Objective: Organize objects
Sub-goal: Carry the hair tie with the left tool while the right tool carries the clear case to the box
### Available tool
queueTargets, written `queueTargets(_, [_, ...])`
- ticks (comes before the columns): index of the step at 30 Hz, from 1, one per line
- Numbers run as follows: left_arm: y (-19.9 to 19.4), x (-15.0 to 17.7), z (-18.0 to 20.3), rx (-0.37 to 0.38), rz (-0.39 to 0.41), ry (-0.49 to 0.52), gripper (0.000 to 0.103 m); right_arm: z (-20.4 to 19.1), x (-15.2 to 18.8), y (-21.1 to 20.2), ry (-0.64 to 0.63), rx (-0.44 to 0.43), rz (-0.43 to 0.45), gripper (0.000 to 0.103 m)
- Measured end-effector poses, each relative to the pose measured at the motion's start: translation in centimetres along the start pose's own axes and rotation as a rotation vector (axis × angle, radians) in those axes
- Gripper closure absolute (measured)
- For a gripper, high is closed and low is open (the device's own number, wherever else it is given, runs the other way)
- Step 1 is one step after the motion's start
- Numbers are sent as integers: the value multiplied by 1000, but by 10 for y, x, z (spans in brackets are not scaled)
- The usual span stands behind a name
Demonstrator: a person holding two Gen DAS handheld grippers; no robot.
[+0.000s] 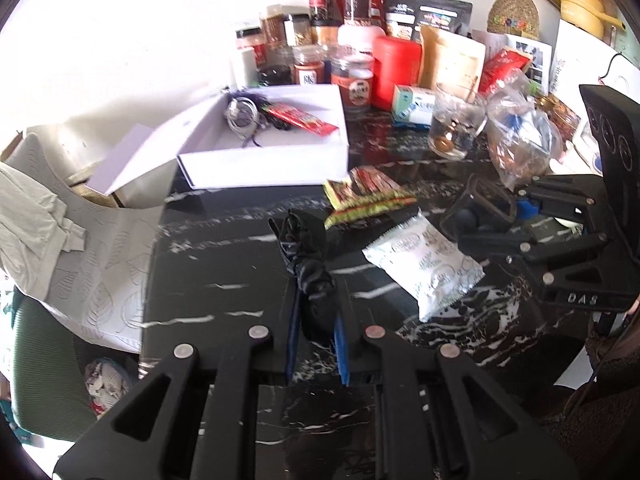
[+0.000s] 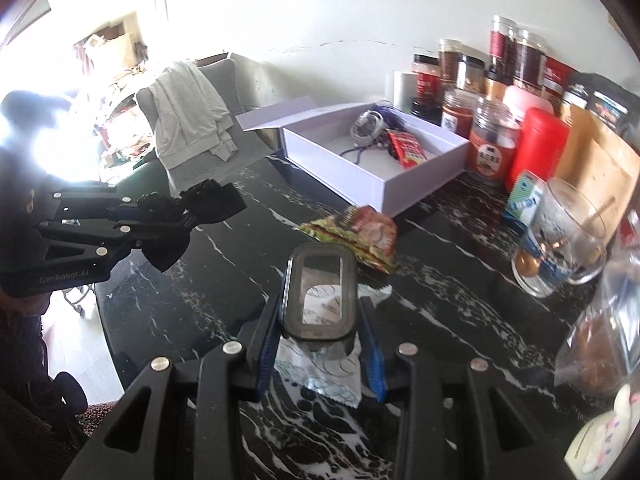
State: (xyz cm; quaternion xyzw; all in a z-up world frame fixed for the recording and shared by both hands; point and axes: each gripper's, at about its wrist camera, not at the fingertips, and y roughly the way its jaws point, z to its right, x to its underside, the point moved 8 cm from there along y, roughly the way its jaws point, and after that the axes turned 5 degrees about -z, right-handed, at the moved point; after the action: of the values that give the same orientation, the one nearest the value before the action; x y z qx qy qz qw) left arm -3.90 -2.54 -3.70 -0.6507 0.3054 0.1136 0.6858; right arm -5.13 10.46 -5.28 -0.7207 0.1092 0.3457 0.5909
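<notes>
The left gripper [image 1: 316,320] is clenched on a black crumpled cloth thing [image 1: 306,256], maybe a hair tie or a small pouch; I cannot tell which. It sticks out forward past the fingertips and hangs above the bench [image 1: 224,272], so it seems carried and not resting.

The right gripper [image 2: 320,320] grasps a small clear case with a dark frame [image 2: 320,292] by its two long sides. This is a sensible hold, because the narrow width fits between the pads and the case stays steady.

Under and just beyond it a white snack packet [image 1: 424,264] lies flat in the middle of the bench, and a little farther lies a red and green sachet pile [image 2: 360,236].

Beyond these, toward the far edge of the bench, stands an open white box [image 2: 404,188], lid folded back. It already holds a coiled cable [image 2: 366,124] and a red packet [image 2: 408,148], so I judge it is the collecting place for the loose things.

Jars and bags [image 1: 352,40] stand in a row against the wall, probably out of the way.
</notes>
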Motion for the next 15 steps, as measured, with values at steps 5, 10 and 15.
queueTargets(5, [-12, -15, -6, -10, 21, 6, 89, -11, -17, -6, -45, -5, 23, 66])
queueTargets(10, [-19, -34, -10, -9, 44, 18, 89, -13, -38, -15, -76, 2, 48, 66])
queueTargets(15, [-23, -55, -13, -10, 61, 40, 89, -9, -57, -18, -100, 4, 65, 66])
